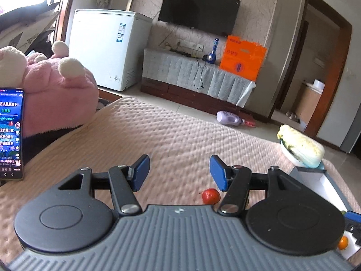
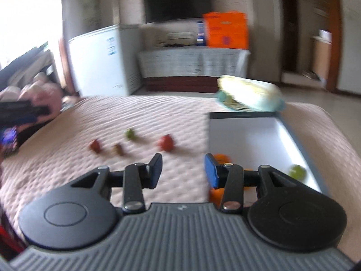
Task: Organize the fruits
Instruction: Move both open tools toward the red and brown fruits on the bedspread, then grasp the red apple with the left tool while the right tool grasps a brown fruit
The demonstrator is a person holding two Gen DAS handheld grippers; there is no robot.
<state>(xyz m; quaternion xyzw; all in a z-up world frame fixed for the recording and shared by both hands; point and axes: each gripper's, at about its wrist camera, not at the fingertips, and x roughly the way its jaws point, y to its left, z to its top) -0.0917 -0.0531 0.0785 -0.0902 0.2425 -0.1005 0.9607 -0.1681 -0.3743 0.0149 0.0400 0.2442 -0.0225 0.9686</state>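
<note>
The right gripper (image 2: 183, 171) hangs spread and empty at the box (image 2: 248, 133) edge; the left gripper (image 1: 179, 172) is likewise spread. Oranges (image 2: 222, 158) and a green fruit (image 2: 297, 171) lie inside. Four fruits (image 2: 167, 143) wait on the bed (image 2: 67, 169); next probably calls for reaching the red one.

The left gripper (image 1: 179, 172) hangs above the quilted bedspread (image 1: 171, 135) with its jaws spread wide and nothing between the blue pads (image 1: 142, 172). Both fingers reach forward over the bedspread, roughly level, their linkage arms splayed outward from the grey ribbed body. The right gripper (image 2: 183, 170) likewise sits above the bedspread (image 2: 112, 122), jaws apart and empty, its blue pads (image 2: 211, 172) facing each other across the gap. Its view is smeared by motion blur. From the right wrist view, the left gripper (image 2: 22, 110) shows at the far left edge, raised over the bedspread.
</note>
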